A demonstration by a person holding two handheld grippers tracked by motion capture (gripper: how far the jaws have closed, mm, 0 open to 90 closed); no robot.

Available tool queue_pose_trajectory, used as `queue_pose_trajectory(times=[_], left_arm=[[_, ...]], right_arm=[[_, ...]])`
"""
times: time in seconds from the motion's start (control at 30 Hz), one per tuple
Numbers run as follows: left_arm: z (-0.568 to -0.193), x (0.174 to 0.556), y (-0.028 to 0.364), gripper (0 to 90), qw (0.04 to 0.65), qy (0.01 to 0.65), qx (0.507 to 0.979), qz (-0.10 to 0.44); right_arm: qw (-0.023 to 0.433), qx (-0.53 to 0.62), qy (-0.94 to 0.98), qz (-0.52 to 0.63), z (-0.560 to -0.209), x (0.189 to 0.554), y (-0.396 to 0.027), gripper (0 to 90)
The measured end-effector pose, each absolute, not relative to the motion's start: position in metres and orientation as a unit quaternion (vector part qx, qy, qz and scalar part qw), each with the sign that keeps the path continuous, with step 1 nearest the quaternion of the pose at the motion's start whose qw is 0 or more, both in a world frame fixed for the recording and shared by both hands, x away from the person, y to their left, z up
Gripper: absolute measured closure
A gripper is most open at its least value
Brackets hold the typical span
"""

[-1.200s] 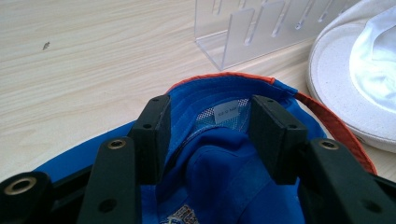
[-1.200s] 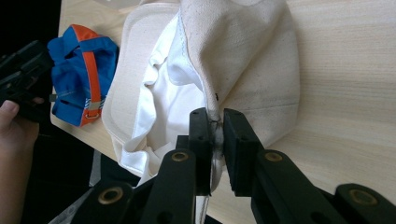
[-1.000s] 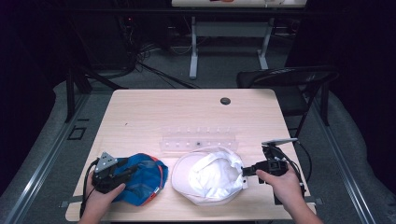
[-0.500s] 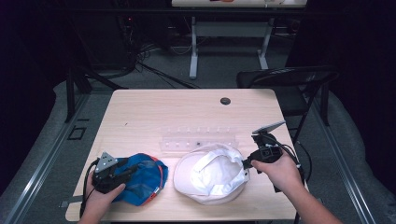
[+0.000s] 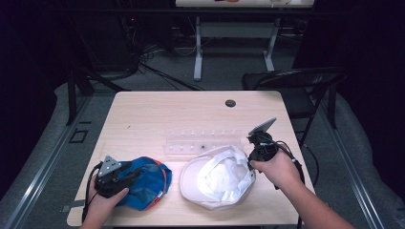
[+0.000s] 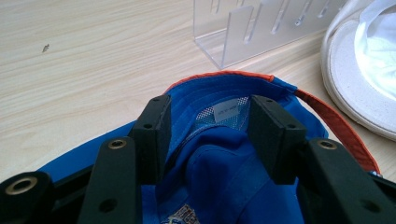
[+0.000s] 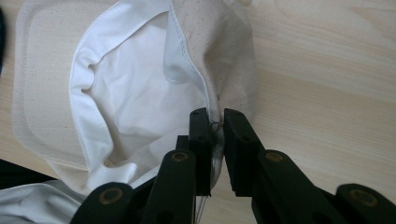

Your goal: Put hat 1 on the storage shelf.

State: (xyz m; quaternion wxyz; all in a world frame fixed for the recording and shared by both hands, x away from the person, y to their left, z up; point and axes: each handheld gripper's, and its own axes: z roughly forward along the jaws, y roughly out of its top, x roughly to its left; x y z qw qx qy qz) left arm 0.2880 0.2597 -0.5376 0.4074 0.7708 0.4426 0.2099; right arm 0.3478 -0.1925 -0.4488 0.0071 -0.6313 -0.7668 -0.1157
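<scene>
A blue cap (image 5: 152, 183) with an orange brim edge lies at the table's near left. My left gripper (image 5: 135, 174) rests on it. In the left gripper view the jaws (image 6: 212, 116) stand wide, and the cap's bunched blue crown (image 6: 219, 177) fills the gap between the pads. A white cap (image 5: 215, 179) lies upside down at near centre, lining up. My right gripper (image 5: 250, 161) is shut on its right rim. In the right gripper view the pads (image 7: 215, 122) pinch the seam of the cream fabric (image 7: 219, 56) and hold that edge raised.
A clear acrylic slotted rack (image 5: 205, 143) lies just behind both caps, close to the white cap's far edge. A black round grommet (image 5: 230, 103) sits in the wooden tabletop (image 5: 157, 114) near the back. A dark folding chair (image 5: 296, 83) stands off the right rear corner.
My right hand has moved away from the person and slightly left, rising, and has pulled the white cap's pinched rim up with it. The left hand and the blue cap have stayed put.
</scene>
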Motion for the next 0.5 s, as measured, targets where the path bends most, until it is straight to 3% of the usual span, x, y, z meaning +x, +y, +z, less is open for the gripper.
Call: queue_pose_trajectory(times=[0.27,0.5], left_arm=[[-0.537,0.288,0.26,49.8,0.407,0.442,0.772,0.209],[-0.537,0.288,0.26,49.9,0.406,0.443,0.771,0.209]], right_arm=[[0.025,-0.636,-0.763,-0.111,-0.463,0.347,-0.198,69.4],[0.048,-0.649,-0.751,-0.115,-0.477,0.346,-0.209,65.9]])
